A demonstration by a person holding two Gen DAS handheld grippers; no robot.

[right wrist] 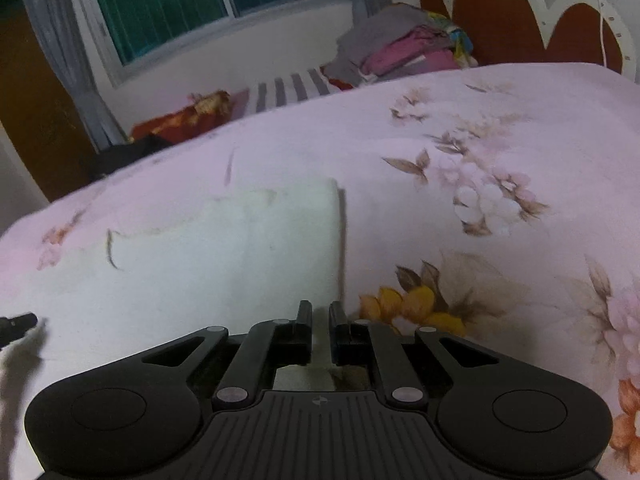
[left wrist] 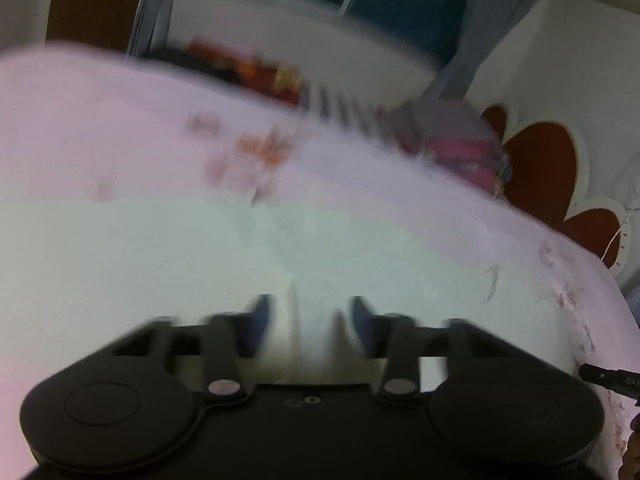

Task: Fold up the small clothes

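Though blurred — white garment (left wrist: 200, 248), floral bedsheet (left wrist: 80, 120)

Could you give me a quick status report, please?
Left tool open over white cloth. Right tool nearly shut at cloth's edge. Nothing blocking.

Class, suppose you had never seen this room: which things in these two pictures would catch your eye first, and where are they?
First, the pale white garment spread flat on the pink flowered bedspread, right ahead of both grippers. Next, the bold yellow flower print just to the right of the right gripper, whose jaws stand nearly together. At the far edge of the bed sits a pile of folded clothes before a red headboard.
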